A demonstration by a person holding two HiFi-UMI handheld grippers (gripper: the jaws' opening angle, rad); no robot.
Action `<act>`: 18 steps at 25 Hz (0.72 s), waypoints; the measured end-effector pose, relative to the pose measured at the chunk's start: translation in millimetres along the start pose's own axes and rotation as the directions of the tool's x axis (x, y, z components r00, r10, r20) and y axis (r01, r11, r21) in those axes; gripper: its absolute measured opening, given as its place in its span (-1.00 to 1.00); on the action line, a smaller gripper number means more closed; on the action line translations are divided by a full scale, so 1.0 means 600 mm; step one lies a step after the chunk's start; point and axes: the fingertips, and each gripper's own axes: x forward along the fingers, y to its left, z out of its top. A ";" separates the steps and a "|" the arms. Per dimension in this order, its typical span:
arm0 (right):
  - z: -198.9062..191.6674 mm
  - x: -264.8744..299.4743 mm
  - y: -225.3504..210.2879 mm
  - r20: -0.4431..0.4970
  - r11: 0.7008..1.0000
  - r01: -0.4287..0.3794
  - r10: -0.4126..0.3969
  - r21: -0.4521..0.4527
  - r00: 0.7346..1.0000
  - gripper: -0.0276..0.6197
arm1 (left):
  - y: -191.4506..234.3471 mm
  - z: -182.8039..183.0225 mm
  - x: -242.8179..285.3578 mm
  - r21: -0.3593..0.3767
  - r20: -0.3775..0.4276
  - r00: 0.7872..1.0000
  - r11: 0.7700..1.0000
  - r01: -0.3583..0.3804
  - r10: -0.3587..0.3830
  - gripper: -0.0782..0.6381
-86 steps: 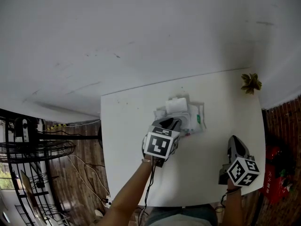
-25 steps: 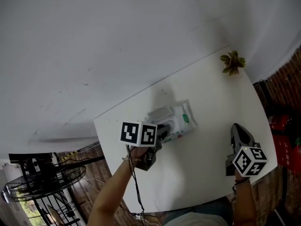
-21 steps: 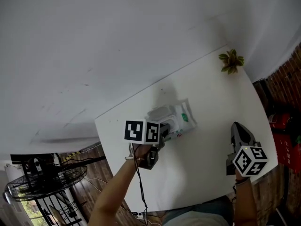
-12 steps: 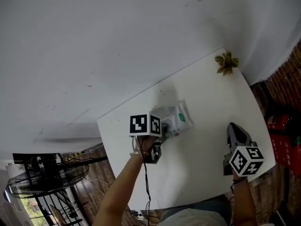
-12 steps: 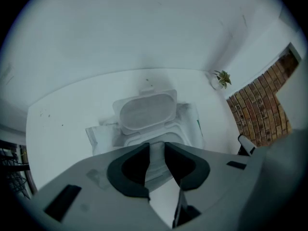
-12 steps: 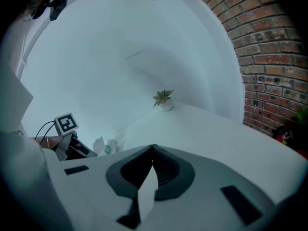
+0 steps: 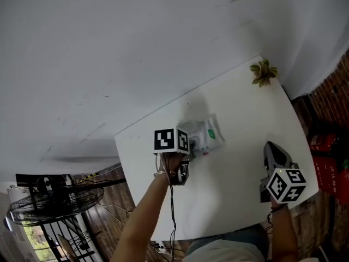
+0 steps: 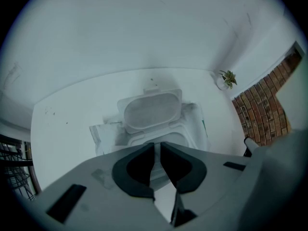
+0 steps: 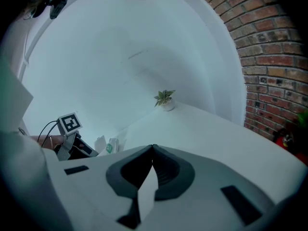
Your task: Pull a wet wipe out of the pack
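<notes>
The wet wipe pack (image 7: 206, 136) lies on the white table (image 7: 240, 119), left of middle. In the left gripper view its oval lid (image 8: 153, 110) stands flipped open, and the opening (image 8: 169, 137) shows just past the jaw tips. My left gripper (image 8: 157, 146) is at that opening, its pads a thin slit apart with a pale strip of wipe pinched between them. Seen from the head view, the left gripper (image 7: 191, 146) is at the pack's near-left end. My right gripper (image 7: 271, 146) hovers apart over the table's right side, shut and empty (image 9: 153, 148).
A small potted plant (image 7: 263, 72) stands at the table's far right corner. A brick wall (image 9: 269, 47) and red items (image 7: 327, 162) lie to the right of the table. A fan and wire rack (image 7: 49, 201) stand to the left, and a cable (image 7: 173, 217) trails from the left gripper.
The left gripper has shifted forward and a little right onto the pack's opening. The right gripper has kept almost the same place. The view itself has swung slightly.
</notes>
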 end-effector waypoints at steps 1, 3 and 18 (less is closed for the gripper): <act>0.000 0.000 0.001 -0.001 1.000 0.000 0.000 -0.002 1.000 -0.91 | 0.000 0.000 0.000 -0.005 0.001 1.000 1.000 0.005 -0.005 -0.67; 0.002 -0.001 0.004 0.001 1.000 -0.002 0.002 -0.007 1.000 -0.91 | 0.001 -0.001 -0.002 -0.018 0.001 1.000 1.000 0.022 -0.022 -0.71; 0.008 -0.007 0.006 0.001 1.000 0.000 0.000 -0.024 1.000 -0.91 | -0.004 0.004 -0.022 -0.028 0.036 0.997 0.997 0.068 -0.067 -0.73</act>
